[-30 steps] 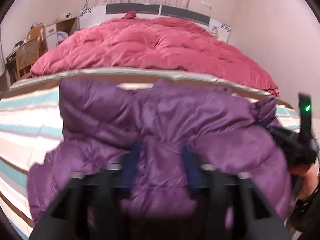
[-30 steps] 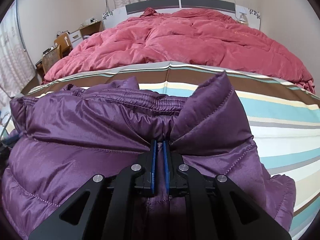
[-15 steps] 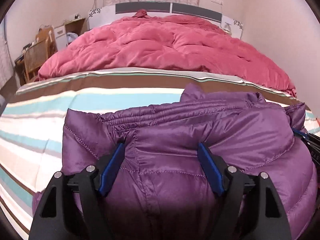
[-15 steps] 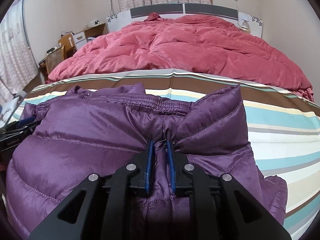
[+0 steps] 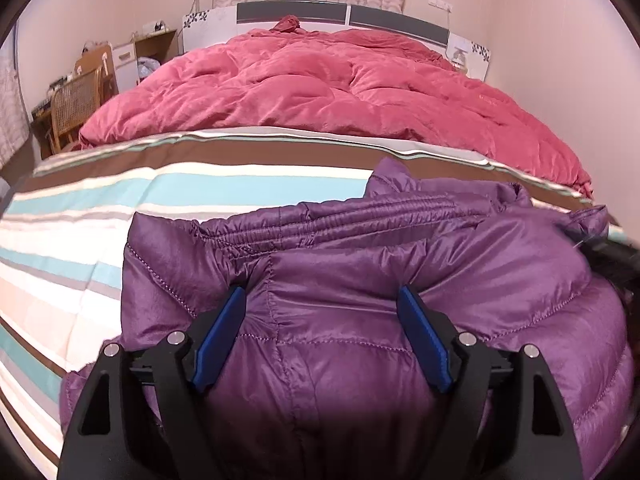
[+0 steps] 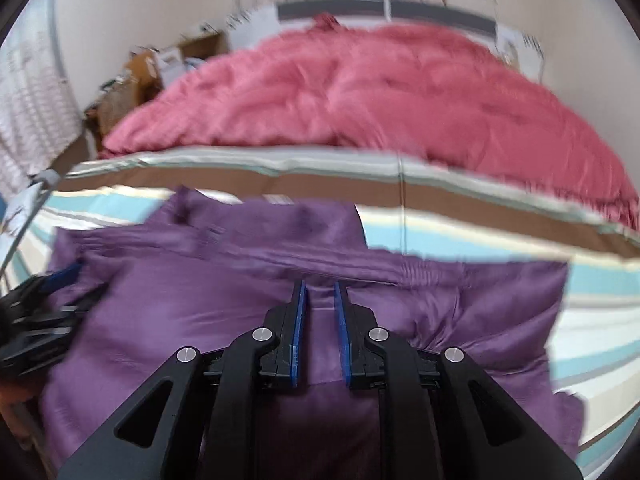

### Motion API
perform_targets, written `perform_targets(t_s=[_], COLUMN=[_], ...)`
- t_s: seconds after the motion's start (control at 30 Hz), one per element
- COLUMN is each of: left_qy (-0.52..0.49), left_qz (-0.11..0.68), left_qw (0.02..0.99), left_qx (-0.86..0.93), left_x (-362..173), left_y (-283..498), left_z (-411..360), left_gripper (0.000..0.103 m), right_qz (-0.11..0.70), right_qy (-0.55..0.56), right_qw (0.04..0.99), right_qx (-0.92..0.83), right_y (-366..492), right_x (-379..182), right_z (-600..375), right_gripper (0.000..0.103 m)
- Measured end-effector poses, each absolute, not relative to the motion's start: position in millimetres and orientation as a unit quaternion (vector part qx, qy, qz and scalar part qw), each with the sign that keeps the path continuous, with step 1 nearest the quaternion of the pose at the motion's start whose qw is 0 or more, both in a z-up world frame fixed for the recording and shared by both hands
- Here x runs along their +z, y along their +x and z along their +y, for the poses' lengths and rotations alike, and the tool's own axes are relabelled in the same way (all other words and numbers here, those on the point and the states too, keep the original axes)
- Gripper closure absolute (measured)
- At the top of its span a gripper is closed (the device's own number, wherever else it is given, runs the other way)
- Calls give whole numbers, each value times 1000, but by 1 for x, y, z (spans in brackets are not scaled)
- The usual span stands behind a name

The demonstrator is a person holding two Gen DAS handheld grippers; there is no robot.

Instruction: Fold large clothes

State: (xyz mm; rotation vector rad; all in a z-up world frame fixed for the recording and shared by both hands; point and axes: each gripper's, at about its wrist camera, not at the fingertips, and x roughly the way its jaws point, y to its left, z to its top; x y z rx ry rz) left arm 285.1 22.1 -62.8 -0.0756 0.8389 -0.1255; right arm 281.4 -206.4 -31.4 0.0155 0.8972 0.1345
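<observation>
Both grippers point steeply down over the purple jacket [image 5: 360, 320] on the striped bedsheet's [image 5: 80, 208] near part. Left gripper [image 5: 322, 300] spread wide; right gripper [image 6: 320, 292] narrowly parted, releasing fabric.

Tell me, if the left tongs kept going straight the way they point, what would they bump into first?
Most likely the purple puffer jacket. The left tongs stand open, tilted down over its padded fabric, which fills the gap between them. Past the jacket lies the striped bedsheet, but depth is hard to judge.
</observation>
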Motion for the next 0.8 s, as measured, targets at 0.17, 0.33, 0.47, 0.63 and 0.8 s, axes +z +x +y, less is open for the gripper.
perform_targets(t_s=[0.17, 0.33, 0.47, 0.63, 0.8], left_qy=[-53, -32, -33, -21, -14], left_qz=[407, 412, 403, 395, 409], left_qw=[910, 909, 914, 918, 912], left_qx=[-67, -53, -36, -12, 24], left_x=[-65, -58, -47, -39, -54], left_y=[286, 279, 263, 257, 262], left_z=[25, 20, 25, 34, 46], left_gripper=[25, 17, 13, 11, 4], right_qz=[413, 411, 409, 389, 395], right_qy=[56, 45, 29, 20, 10], right_qw=[906, 908, 910, 920, 918], right_qx=[72, 66, 59, 43, -30], right_y=[277, 275, 271, 245, 234], right_x=[-51, -50, -44, -19, -19], right_z=[-218, -214, -211, -226, -266], right_gripper=[89, 89, 89, 89, 89])
